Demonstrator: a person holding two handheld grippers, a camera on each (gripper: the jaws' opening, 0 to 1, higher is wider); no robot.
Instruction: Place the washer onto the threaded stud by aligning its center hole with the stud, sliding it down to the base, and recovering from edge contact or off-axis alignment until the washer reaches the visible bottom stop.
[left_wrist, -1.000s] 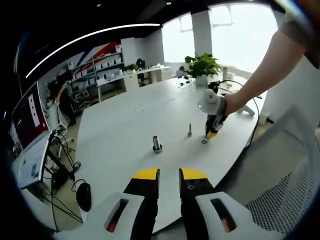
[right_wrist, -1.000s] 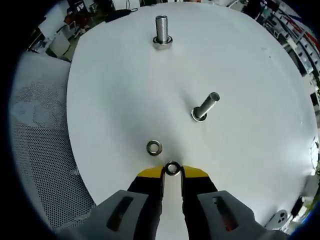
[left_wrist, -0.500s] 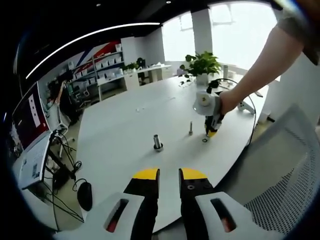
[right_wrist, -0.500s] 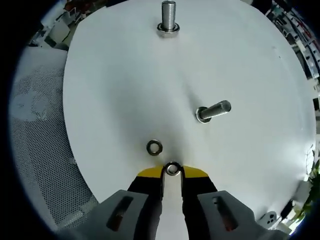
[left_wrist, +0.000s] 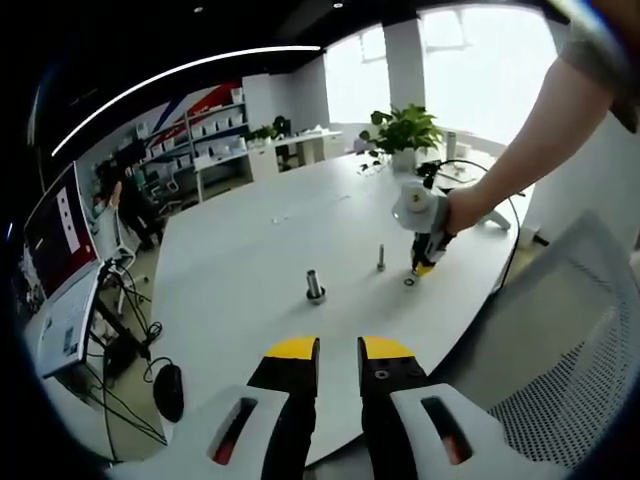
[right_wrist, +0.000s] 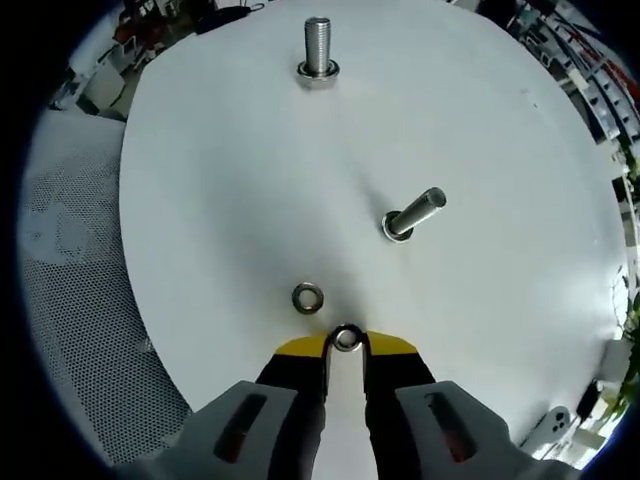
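- Containers: a white pot (left_wrist: 403, 160) at the far end of the white table (left_wrist: 250, 260) holds a leafy green plant (left_wrist: 400, 128); open shelves (left_wrist: 205, 150) at the back of the room carry rows of pale boxes, too small to make out.
- Count on the table, right gripper view: two threaded studs and two small metal rings.
- The thicker stud (right_wrist: 318, 50) stands upright in a hex base at the far side; the thinner stud (right_wrist: 413, 213) stands nearer, off to the right, and leans in the fisheye picture.
- One ring, the washer (right_wrist: 345, 338), is a small shiny silver ring with a dark centre hole. The right gripper (right_wrist: 345, 345) pinches it between its two yellow tips, above the table and short of both studs.
- The second ring (right_wrist: 307, 297) lies flat on the table just beyond the tips, to their left, apart from the held washer.
- The left gripper (left_wrist: 338, 350) hangs near the table's near edge, its yellow-tipped jaws drawn close with a narrow gap and nothing between them.
- In the left gripper view a person's hand (left_wrist: 465, 208) holds the right gripper over the table beside the thinner stud.
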